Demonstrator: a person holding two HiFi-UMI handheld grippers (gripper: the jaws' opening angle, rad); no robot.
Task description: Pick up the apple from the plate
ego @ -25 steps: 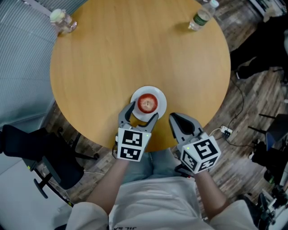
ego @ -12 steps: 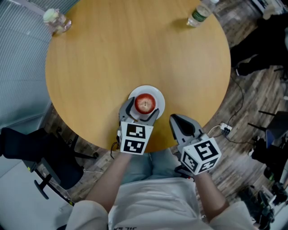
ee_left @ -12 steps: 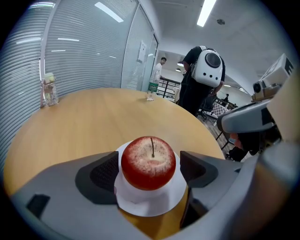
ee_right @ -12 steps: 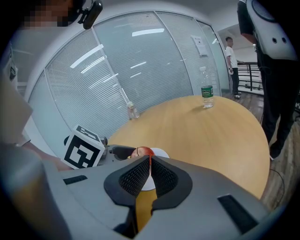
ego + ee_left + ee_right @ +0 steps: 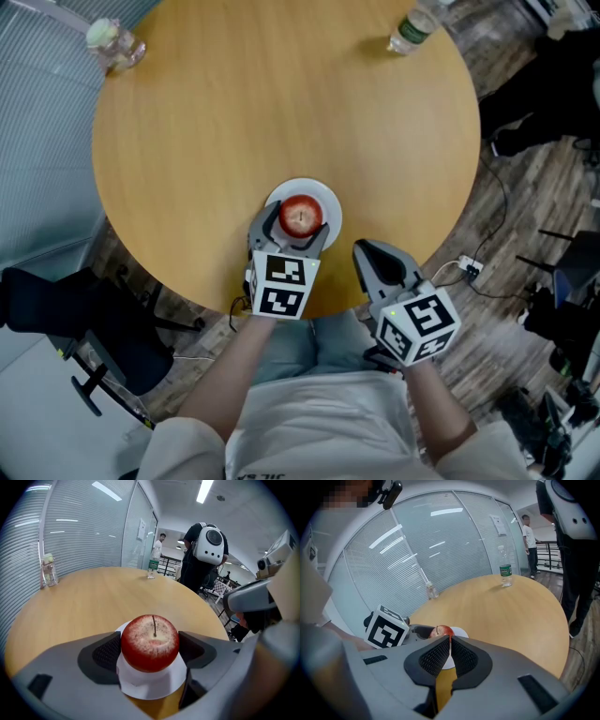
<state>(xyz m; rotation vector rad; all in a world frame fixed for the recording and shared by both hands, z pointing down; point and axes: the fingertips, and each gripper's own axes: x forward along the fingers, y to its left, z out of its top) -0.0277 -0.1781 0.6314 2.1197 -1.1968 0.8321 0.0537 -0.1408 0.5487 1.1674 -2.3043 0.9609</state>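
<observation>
A red apple [image 5: 300, 217] stands stem up on a small white plate [image 5: 329, 202] near the round table's front edge. My left gripper [image 5: 295, 231] reaches over that edge, one jaw on each side of the apple [image 5: 150, 641]. Its jaws are closing; the dark pads [image 5: 107, 652] sit close beside the apple, which still rests on the plate [image 5: 140, 688]. My right gripper [image 5: 362, 247] hovers just off the table edge to the right, jaws shut with nothing between them [image 5: 450, 641]. Beyond them the right gripper view catches the apple [image 5: 444, 631].
The wooden round table [image 5: 281, 112] carries a water bottle [image 5: 412, 28] at its far right and a glass jar [image 5: 112, 42] at its far left. A black chair [image 5: 75, 309] stands at the left, cables [image 5: 469, 275] lie at the right. A person with a backpack [image 5: 206, 550] stands beyond the table.
My left gripper has moved forward and down, so its jaws now flank the apple instead of stopping short of the plate. The right gripper has stayed put.
</observation>
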